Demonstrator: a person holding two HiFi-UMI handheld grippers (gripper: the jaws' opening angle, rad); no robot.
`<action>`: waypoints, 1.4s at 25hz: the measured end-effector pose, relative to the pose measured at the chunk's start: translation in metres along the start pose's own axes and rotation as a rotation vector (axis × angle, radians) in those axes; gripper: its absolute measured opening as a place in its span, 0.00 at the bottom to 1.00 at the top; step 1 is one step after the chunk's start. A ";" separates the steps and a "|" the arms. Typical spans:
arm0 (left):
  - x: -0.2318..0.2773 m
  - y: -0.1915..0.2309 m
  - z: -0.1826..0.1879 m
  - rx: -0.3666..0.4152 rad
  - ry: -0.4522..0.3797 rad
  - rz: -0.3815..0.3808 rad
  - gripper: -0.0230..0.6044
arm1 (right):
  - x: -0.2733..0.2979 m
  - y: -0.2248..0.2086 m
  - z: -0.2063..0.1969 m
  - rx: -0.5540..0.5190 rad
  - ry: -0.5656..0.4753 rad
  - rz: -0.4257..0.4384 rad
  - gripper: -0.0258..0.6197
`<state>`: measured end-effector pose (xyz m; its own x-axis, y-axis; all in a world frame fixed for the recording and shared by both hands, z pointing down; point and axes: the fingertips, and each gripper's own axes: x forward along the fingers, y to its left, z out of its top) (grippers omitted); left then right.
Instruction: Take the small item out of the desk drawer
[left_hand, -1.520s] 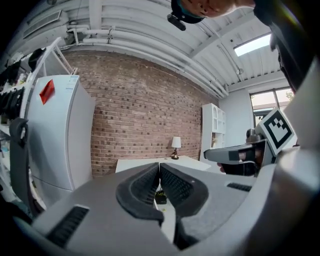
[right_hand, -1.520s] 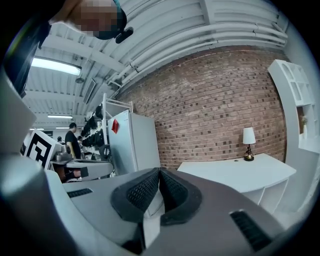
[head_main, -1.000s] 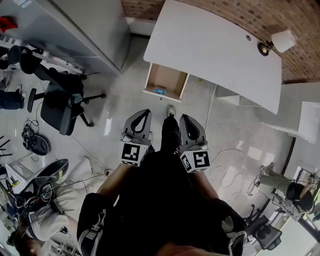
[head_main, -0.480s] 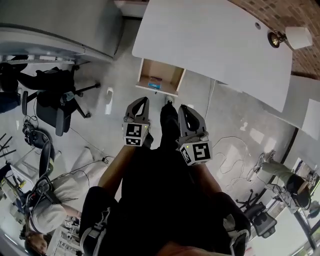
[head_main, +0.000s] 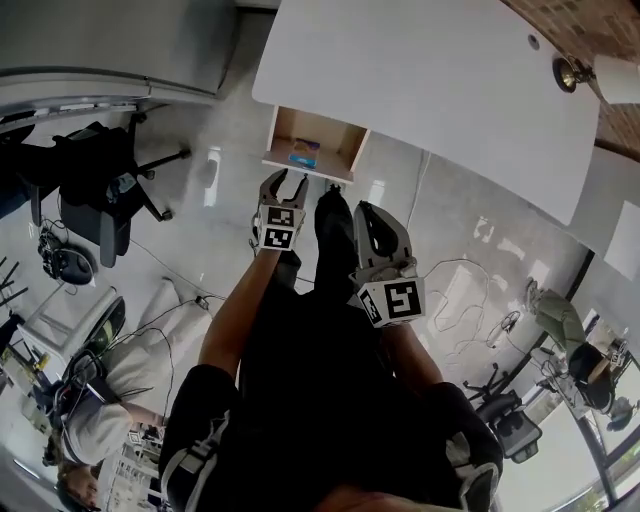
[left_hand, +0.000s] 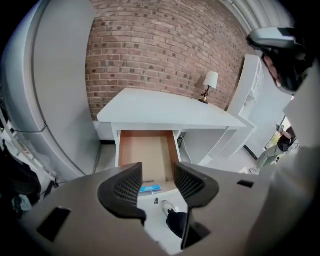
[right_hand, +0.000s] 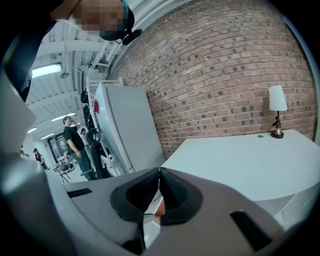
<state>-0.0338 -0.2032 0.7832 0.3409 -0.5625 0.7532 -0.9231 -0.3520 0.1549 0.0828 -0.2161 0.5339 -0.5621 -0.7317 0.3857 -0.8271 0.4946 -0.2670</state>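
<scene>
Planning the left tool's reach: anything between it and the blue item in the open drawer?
Nothing visible. The drawer stands open, the blue item lies uncovered near its front, and the left tool, jaws opening and empty, points at it.

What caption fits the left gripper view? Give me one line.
Jaws opening and empty, the left gripper aims at the open drawer holding a blue item under the desk.
</scene>
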 end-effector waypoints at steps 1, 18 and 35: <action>0.010 0.001 -0.007 -0.006 0.022 0.000 0.36 | 0.002 -0.002 -0.003 0.004 0.005 0.001 0.08; 0.135 0.028 -0.116 -0.163 0.345 0.071 0.63 | 0.026 -0.042 -0.057 0.075 0.112 0.007 0.08; 0.182 0.034 -0.142 -0.197 0.480 0.122 0.71 | 0.036 -0.077 -0.073 0.114 0.155 -0.038 0.08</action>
<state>-0.0286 -0.2117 1.0165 0.1516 -0.1692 0.9739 -0.9826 -0.1324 0.1300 0.1263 -0.2460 0.6330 -0.5319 -0.6634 0.5263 -0.8467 0.4051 -0.3450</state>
